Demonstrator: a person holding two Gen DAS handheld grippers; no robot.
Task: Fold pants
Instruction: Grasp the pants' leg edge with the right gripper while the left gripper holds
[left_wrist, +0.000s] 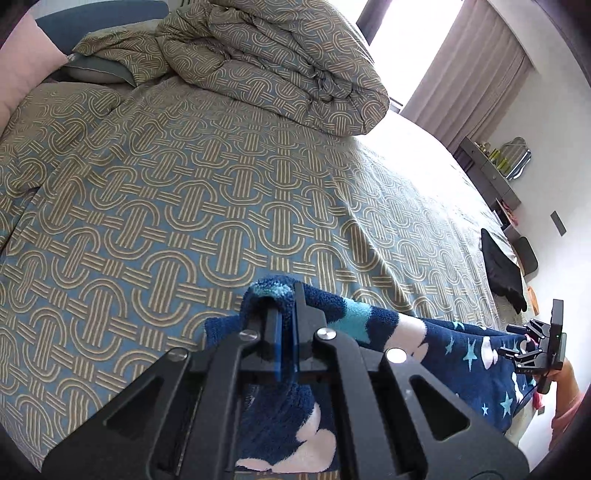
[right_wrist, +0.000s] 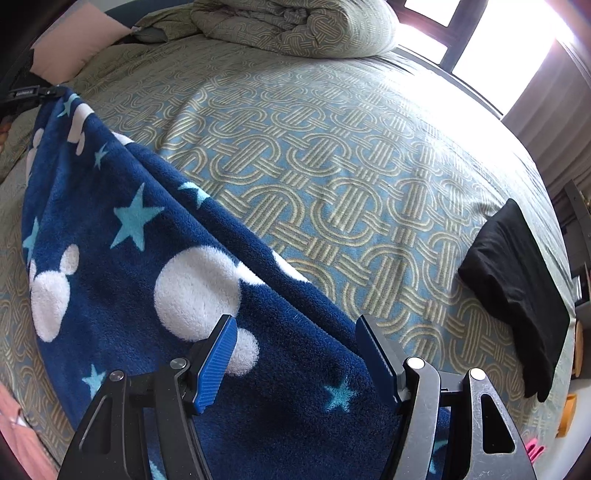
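Observation:
The pants are navy fleece with white mouse heads and light blue stars (left_wrist: 436, 343) (right_wrist: 155, 266). They hang stretched above the patterned bed cover (left_wrist: 184, 206) (right_wrist: 332, 166). My left gripper (left_wrist: 286, 295) is shut on one bunched end of the pants. It also shows in the right wrist view (right_wrist: 44, 92) at the far top left, holding that end. My right gripper (right_wrist: 295, 328) is open, with its blue-padded fingers on either side of the fabric's top edge. It shows at the far right of the left wrist view (left_wrist: 517, 343).
A folded black garment (right_wrist: 521, 291) (left_wrist: 502, 269) lies near the bed's right edge. A bundled duvet (left_wrist: 280, 62) (right_wrist: 303, 26) and pillows sit at the head of the bed. A window and curtains are beyond. Shelves stand by the wall at right.

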